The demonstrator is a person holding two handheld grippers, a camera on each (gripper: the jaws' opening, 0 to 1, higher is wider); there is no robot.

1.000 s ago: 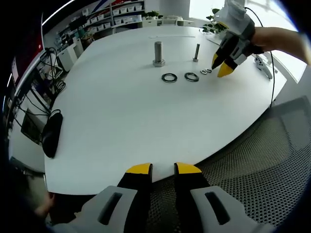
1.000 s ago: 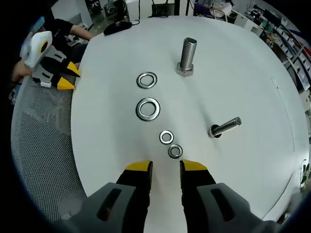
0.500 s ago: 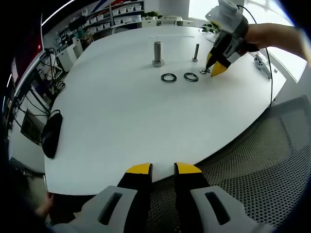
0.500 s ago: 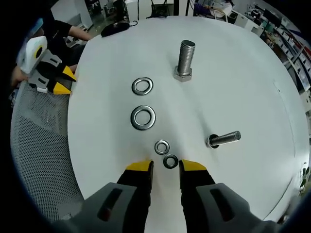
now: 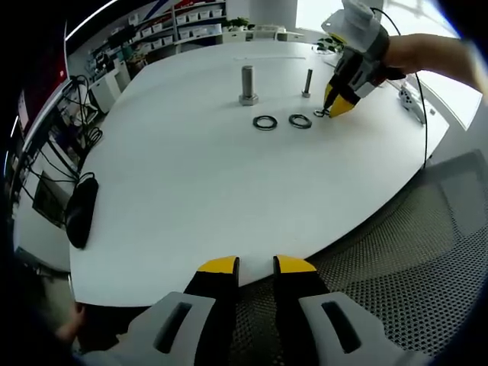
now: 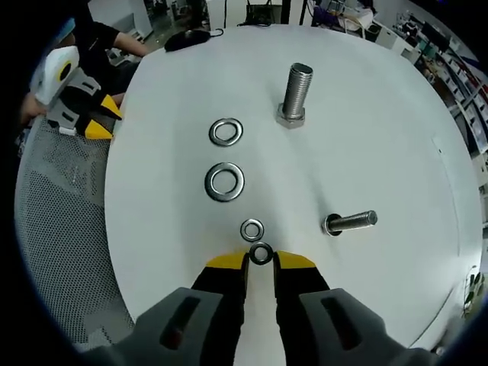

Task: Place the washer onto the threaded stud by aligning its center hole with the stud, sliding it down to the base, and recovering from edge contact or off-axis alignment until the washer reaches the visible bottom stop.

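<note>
White counter (image 6: 381, 137) under me: my right claw (image 6: 261, 260) brackets the small washer (image 6: 261, 253), not visibly clamped. Next, pinch, lift toward the thin stud (image 6: 351, 222) at three o'clock. Left claw (image 5: 256, 265) idles, slightly apart.
</note>
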